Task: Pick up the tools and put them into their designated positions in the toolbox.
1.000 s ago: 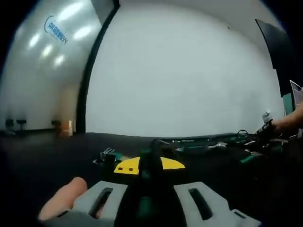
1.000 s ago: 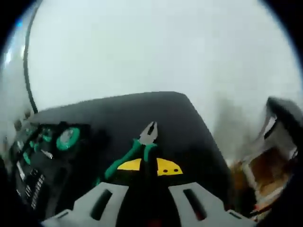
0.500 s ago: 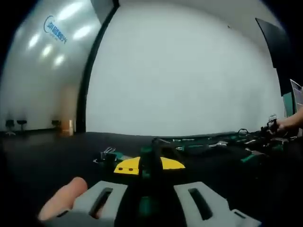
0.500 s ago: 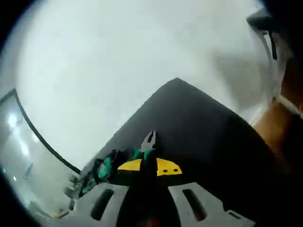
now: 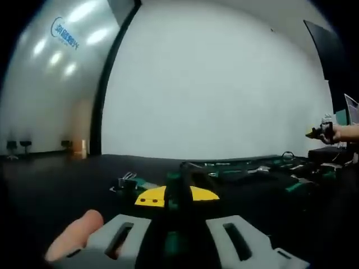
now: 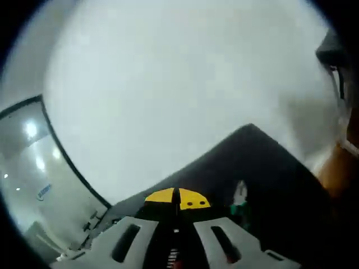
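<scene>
Left gripper view, jaws shut on green tool point(image 5: 178, 188), pliers point(image 6: 240, 203) beside right's closed jaws.

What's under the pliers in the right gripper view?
The black table lies under the pliers, which sit right of the right gripper. Their handles are cut off by the gripper body.

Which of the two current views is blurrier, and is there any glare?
Right gripper view: soft all over, smeared as if by motion; the pliers on the dark table are barely resolved. Left gripper view: sharper, with ceiling lights glaring off the glass wall at upper left, and the table's far edge bowed by the fisheye.
</scene>
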A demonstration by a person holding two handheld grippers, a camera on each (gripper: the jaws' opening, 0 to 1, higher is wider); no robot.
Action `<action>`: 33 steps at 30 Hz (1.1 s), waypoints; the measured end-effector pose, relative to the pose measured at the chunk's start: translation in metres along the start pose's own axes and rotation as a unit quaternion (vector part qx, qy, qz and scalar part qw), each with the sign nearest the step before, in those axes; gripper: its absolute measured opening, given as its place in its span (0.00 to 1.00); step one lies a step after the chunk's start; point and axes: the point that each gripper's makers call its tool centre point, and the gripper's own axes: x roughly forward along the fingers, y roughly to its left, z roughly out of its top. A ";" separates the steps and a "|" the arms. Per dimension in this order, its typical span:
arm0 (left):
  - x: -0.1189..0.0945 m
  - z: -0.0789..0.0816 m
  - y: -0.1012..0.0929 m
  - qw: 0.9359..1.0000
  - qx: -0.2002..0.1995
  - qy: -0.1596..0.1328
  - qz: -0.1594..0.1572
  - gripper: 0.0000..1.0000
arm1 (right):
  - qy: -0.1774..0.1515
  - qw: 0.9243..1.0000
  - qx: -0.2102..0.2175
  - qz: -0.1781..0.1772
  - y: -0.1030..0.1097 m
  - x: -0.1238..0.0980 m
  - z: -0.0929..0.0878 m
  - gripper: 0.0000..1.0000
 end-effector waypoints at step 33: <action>-0.012 0.008 0.009 0.994 -0.101 -0.029 0.000 0.15 | -0.124 0.843 -0.524 0.008 0.094 -0.109 -0.151 0.12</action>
